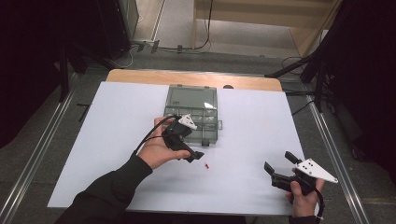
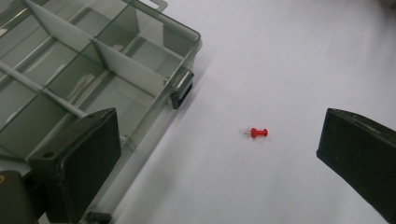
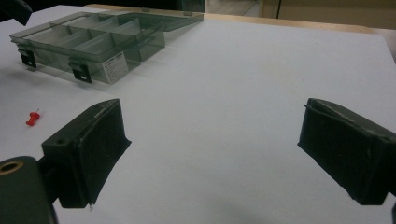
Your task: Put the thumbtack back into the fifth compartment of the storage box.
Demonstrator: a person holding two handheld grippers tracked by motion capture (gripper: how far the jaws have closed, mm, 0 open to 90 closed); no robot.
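A small red pushpin [image 1: 207, 166] lies on the white sheet, just in front of a clear grey compartment box [image 1: 204, 139] whose lid is folded open at the back. My left gripper [image 1: 194, 148] hovers at the box's front edge, open, with nothing between its jaws. In the left gripper view the pushpin [image 2: 258, 133] lies on the sheet ahead, between the jaws of the left gripper [image 2: 210, 161], and the box [image 2: 184, 35] is on the left. My right gripper [image 1: 279, 162] is open at the front right, empty. The right gripper view shows the pushpin [image 3: 32, 118] far left, outside the right gripper [image 3: 219, 154].
The white sheet [image 1: 261, 121] covers a wooden table [image 1: 140, 76], with metal rails along both sides. The box's compartments [image 3: 93, 39] look empty. Two black latches [image 3: 80, 72] hang off its front wall. Cables run on the floor behind the table.
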